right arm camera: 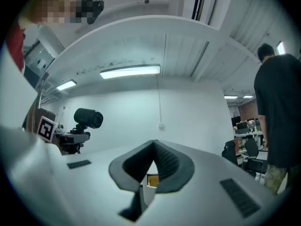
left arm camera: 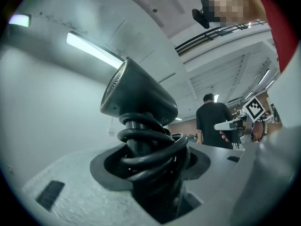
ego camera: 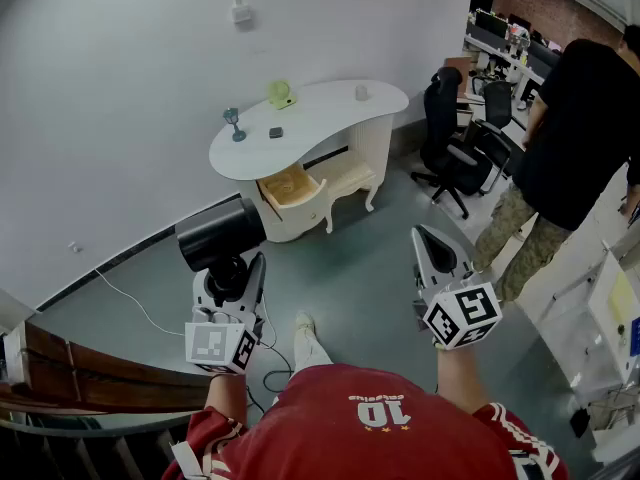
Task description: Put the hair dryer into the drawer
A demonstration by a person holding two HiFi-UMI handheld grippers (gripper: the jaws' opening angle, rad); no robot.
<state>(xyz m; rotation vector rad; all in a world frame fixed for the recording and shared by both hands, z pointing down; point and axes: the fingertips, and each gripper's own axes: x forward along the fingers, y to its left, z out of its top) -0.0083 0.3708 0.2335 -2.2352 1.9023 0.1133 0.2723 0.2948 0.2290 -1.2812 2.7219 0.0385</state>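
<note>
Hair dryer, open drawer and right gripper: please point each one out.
hair dryer (ego camera: 222,234), head view, on its black barrel.
open drawer (ego camera: 291,187), head view, on its bare wooden bottom.
right gripper (ego camera: 421,234), head view, between its fingertips.

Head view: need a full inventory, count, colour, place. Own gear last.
hair dryer: 1, black, cord coiled round its handle, in the left claw
desk: 1, white, against the wall ahead
drawer: 1, pale wood inside, open, under the desk
small items on the desk: 4; green one, white one, dark one, bluish stand
office chairs: at least 2, black, right of the desk
bystander: 1, black top, far right
cable: 1, white, floor at left
left claw: shut on the hair dryer's handle
right claw: shut, empty
red shirt: 1, bottom edge
</note>
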